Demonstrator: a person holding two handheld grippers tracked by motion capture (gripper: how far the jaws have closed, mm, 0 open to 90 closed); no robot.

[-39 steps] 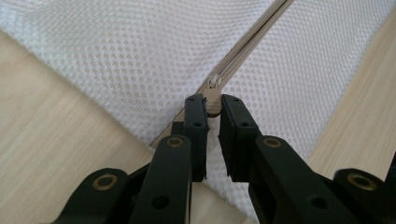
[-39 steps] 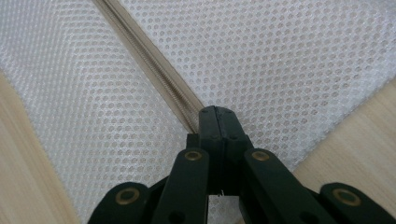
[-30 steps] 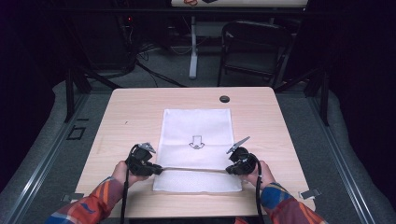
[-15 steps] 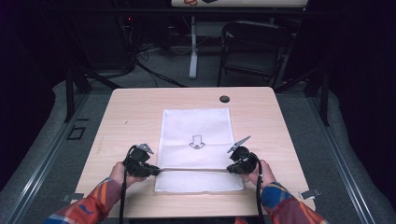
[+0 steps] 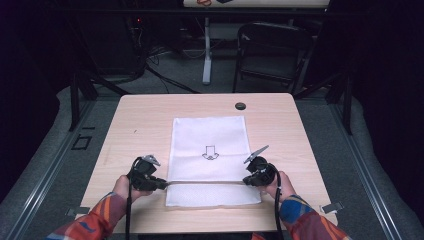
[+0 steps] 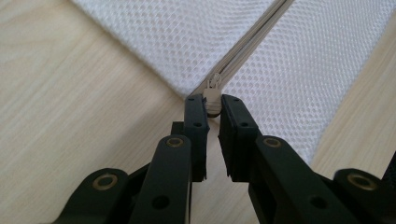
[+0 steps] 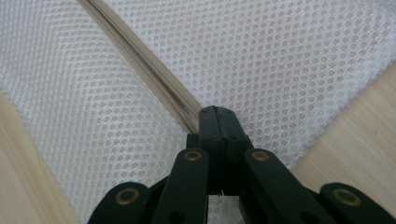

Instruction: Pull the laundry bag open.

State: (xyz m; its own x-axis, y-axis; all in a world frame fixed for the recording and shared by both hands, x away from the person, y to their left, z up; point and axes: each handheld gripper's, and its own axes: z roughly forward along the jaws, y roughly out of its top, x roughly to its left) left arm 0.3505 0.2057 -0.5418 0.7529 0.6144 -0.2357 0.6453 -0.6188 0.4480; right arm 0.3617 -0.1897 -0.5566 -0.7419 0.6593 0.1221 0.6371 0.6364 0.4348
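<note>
A white mesh laundry bag (image 5: 209, 155) with a small black arrow print lies flat in the middle of the light wooden bench (image 5: 135, 125). A beige zipper (image 5: 205, 183) runs across it near the edge closest to me.

My left gripper (image 6: 212, 105) is at the left end of this zipper. Its jaws are nearly closed and they pinch the small beige zipper pull (image 6: 211, 95) between the tips. My right gripper (image 7: 217, 119) is at the right end. Its jaws are fully closed, and they clamp the zipper tape and the mesh there. In the high view I see the left gripper (image 5: 159, 184) and the right gripper (image 5: 248, 181) at the two ends of the zipper line, which looks straight and tight between them.

I judge that the step in hand is to slide the pull along the zipper. To do it well, I should keep the right hand firm as an anchor, so the tape stays tight. The left hand should pull level and along the line of the teeth, not upward, because the pull is small and can slip out. If the mesh bunches, I should stop and stretch it again.
</note>
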